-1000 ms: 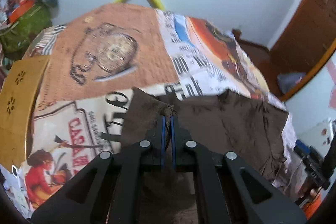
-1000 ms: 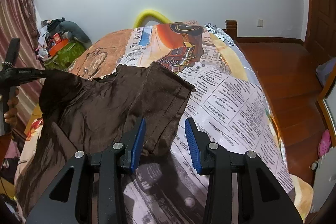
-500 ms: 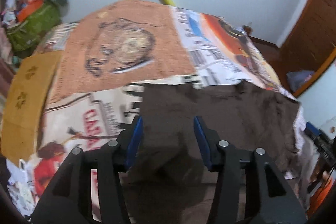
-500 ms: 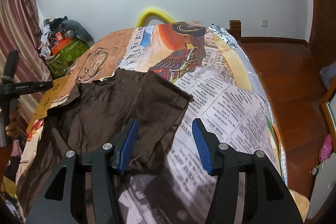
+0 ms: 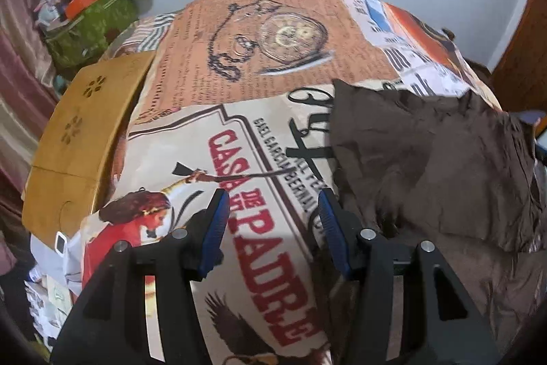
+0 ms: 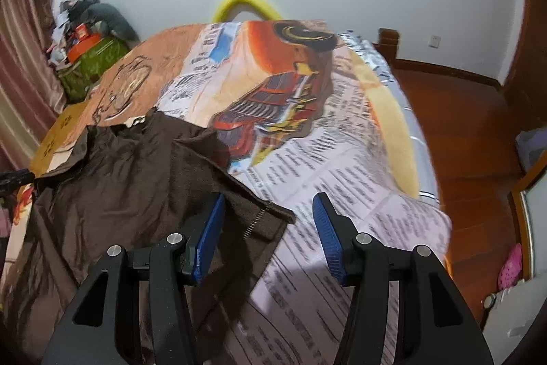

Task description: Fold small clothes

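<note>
Lying crumpled on printed bedspread (image 6: 359, 166): soft brown shirt (image 6: 136, 180), hemmed sleeve.

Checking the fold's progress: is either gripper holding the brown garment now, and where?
Neither. The left gripper and right gripper stand open; the brown garment lies loose on the bed.

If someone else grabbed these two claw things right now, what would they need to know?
Left gripper: open, holding nothing, over the printed bedspread just beside the brown shirt; its jaws have just been opening.
Right gripper: open, holding nothing, with the shirt's sleeve hem lying loose between the jaws; they too have just opened.
The shirt lies spread but wrinkled on the bed.
Done: shirt laid out and let go.
Left: smooth it out and make the folds, none visible yet.
</note>
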Motion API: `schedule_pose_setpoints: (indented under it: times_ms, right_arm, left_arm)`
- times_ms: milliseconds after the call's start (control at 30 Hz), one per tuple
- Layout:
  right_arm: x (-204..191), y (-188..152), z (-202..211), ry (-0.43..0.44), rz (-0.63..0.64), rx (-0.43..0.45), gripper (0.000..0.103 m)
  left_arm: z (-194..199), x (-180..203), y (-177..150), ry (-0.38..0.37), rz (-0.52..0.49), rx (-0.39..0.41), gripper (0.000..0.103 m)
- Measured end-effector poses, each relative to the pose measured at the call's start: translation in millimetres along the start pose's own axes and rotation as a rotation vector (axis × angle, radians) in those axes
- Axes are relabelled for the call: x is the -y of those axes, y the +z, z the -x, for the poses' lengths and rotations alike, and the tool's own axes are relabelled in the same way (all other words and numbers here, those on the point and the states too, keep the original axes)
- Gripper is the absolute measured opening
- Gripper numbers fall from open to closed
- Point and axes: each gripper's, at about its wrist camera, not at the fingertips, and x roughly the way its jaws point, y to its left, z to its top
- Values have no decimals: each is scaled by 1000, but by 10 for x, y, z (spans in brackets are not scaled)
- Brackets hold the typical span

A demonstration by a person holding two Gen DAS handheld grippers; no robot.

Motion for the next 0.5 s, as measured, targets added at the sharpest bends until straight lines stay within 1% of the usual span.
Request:
schedule_pose_setpoints:
  times_ms: [67,100,133,167,200,233,400,500]
  right_arm:
    - [-62,-1,-52,31,13,-16,49]
    - [-87,6,-76,34,22,-20,45]
    - [-156,-17,-114,42,49,-34,35]
    - [-185,-18,-140,42,62,-40,29]
    - [-229,-33,-157,35,78,-42,19]
    - [-269,-49,-159,32,89,-42,12]
    - [-295,-10,-85,74,47,-36,8]
    - [-325,45,27,87,33,-15,8]
  left_arm:
    - [-71,-39,21,-12,31,-11,55]
    - [-111,-33,18,-20,36,-23,55]
    - [-134,-15,10,-29,33,-33,55]
    - [-161,18,-4,-37,24,-41,55]
    - [-173,57,-22,-39,12,-43,55]
    - [-176,103,-41,-38,-1,-43,55]
    - [-167,271,-106,-44,-43,-40,55]
    - [-150,335,-106,-84,-39,-37,55]
